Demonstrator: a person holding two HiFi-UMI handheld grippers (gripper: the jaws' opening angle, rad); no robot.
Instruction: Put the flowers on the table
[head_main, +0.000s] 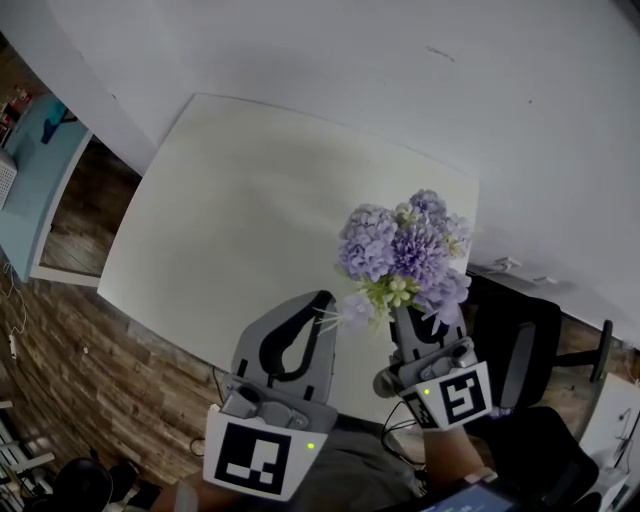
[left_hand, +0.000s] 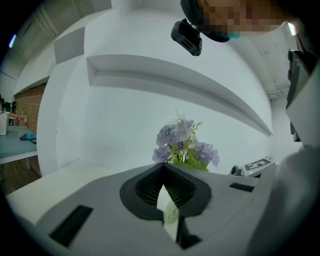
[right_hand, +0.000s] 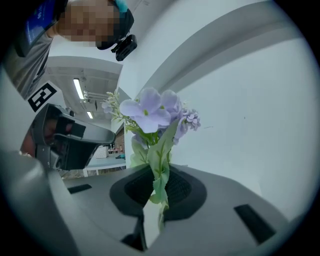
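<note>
Showing the flowers (head_main: 400, 250), a bunch of lilac blooms, held upright in the right gripper (head_main: 418, 322). Its jaws are clamped on the leafy stem (right_hand: 160, 172). The bunch hangs above the near edge of the white table (head_main: 240, 200), clear of its surface. The left gripper (head_main: 325, 298) sits just beside the stem, jaw tips together, with nothing clearly gripped.

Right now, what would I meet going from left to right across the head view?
Light-blue table → left gripper → right gripper → black chair.
</note>
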